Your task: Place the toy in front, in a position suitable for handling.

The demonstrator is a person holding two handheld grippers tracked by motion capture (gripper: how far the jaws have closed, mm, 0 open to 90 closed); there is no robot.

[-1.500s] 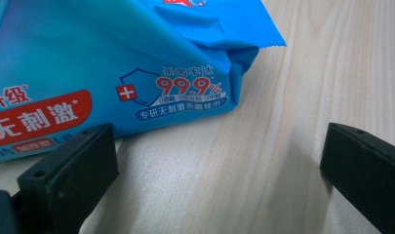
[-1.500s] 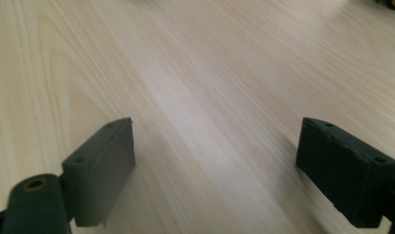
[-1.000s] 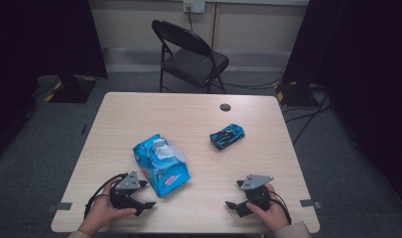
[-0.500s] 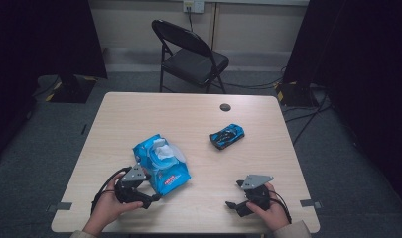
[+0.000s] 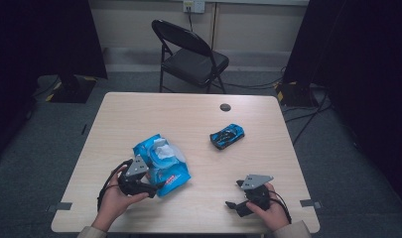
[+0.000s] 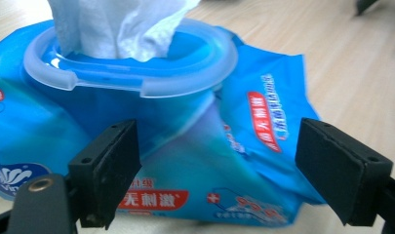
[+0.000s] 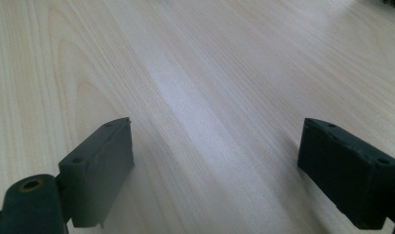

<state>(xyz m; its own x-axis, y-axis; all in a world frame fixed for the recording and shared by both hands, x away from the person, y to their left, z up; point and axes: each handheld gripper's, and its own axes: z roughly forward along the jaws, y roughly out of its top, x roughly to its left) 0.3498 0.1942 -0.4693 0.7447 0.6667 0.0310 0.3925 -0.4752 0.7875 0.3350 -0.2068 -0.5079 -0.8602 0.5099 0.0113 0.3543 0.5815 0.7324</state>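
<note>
**Left gripper lines up on the wipes pack, jaws wide**

Count it up on the table (image 5: 139,111): one blue wipes pack (image 5: 162,163), one blue toy car (image 5: 227,135), one small dark round disc (image 5: 225,107) near the far edge, and two grippers at the near edge. One black folding chair (image 5: 191,57) stands beyond the table.

The wipes pack lies flat on the left half of the table, near the person's side. Its long axis runs on a diagonal, from the far-left corner down to the near-right corner close to the left gripper (image 5: 151,187). The oval plastic opening (image 6: 131,61) sits at the far end of the pack, with one white wipe (image 6: 117,22) pulled up out of it.

In the left gripper view the two black jaws stand well apart, with the near end of the pack right in front of them and spanning the gap; the pads are not pressing on it.

Over on the right, the right gripper (image 5: 234,194) rests low over the table, well apart from the pack and the car. The right gripper view shows its jaws spread wide over bare wood grain, nothing between them.

The toy car sits right of centre, its length angled, well apart from the pack.
</note>
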